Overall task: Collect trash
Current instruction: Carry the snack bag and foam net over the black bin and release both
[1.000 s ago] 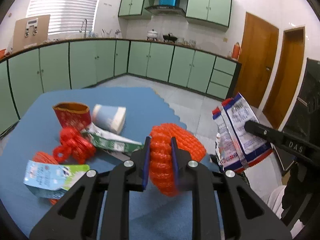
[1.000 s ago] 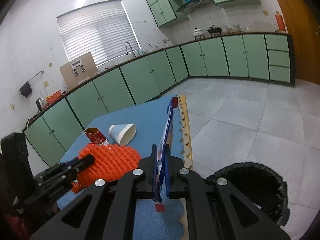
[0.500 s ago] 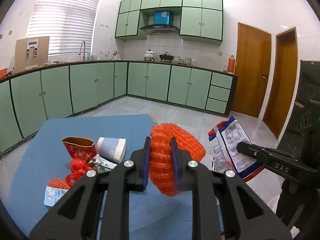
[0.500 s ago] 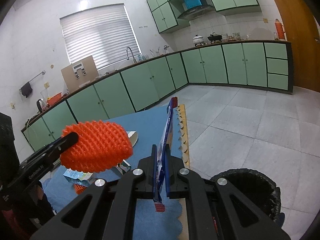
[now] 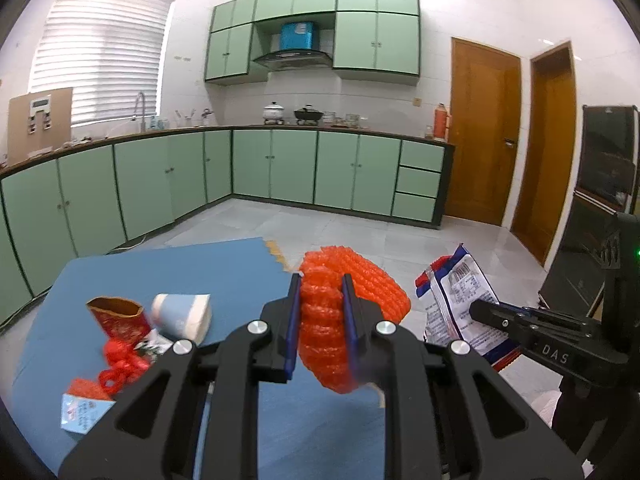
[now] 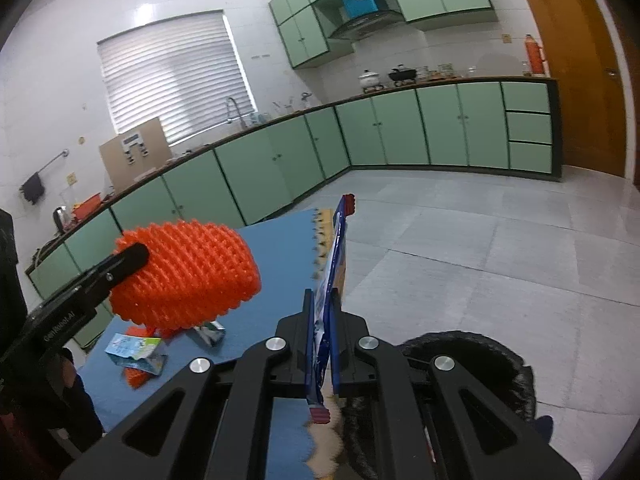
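Note:
My left gripper (image 5: 320, 316) is shut on an orange foam net sleeve (image 5: 340, 312) and holds it up above the blue table (image 5: 168, 272); the sleeve also shows in the right wrist view (image 6: 188, 276). My right gripper (image 6: 322, 336) is shut on a blue, white and red snack bag (image 6: 334, 272), held edge-on over the table's right edge; the bag also shows in the left wrist view (image 5: 456, 304). A black-lined trash bin (image 6: 460, 364) stands on the floor just right of and below the right gripper.
On the table lie a red paper cup (image 5: 120, 316), a white-blue paper cup (image 5: 184, 316), a red net tangle (image 5: 120, 368), a light-blue carton (image 5: 82, 416) and a green carton (image 6: 208, 332). Green cabinets (image 5: 320, 172) line the far walls.
Both grippers have risen with their loads. The orange sleeve has lifted well off the table, and the litter on the table now sits lower in both views.

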The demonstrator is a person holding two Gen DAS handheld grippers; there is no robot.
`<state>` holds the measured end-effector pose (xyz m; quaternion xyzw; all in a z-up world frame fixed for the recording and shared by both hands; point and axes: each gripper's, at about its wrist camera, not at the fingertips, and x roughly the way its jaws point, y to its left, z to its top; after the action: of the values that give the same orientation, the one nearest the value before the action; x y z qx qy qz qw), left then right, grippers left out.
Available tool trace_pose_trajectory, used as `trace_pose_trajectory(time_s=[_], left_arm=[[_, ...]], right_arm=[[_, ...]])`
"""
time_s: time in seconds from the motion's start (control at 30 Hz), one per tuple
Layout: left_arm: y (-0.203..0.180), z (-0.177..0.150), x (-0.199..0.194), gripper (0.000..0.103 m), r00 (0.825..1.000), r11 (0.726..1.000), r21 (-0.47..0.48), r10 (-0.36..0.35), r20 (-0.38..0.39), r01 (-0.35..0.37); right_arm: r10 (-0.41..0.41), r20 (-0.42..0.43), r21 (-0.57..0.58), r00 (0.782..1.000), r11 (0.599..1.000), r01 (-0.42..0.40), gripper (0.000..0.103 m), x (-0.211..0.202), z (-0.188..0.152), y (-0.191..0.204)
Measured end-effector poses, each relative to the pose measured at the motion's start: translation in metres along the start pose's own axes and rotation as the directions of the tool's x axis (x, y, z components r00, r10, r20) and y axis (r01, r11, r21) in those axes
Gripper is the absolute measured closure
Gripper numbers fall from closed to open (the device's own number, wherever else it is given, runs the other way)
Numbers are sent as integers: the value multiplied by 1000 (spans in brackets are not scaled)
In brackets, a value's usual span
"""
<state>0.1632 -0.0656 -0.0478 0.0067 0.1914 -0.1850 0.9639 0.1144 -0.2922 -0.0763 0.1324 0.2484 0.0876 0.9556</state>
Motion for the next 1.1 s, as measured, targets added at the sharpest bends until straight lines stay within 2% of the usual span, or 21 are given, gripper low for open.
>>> trace_pose_trajectory(time_s=[0.27,0.57,0.73,0.9,1.1], left_arm=[[-43,5,27,85,997,995,50,-81,-16,82],[-83,-2,61,85,989,986,90,-136,-55,141],[-102,-20,96,85,978,980,102,-155,-141,170],[-116,-47,133,85,958,976,114,-154,-243,186],[-120,-67,160,84,943,974,131,-137,-303,184]], right_arm=[[-109,0,18,994,994,109,96,-11,-1,-35],[-179,-10,54,984,982,180,96,-10,-5,-76],[-218,-48,88,975,971,221,96,0,-18,-103],[-238,-113,137,965,958,253,96,16,-35,-132],[-252,-171,157,953,947,279,96,35,-47,-148]])
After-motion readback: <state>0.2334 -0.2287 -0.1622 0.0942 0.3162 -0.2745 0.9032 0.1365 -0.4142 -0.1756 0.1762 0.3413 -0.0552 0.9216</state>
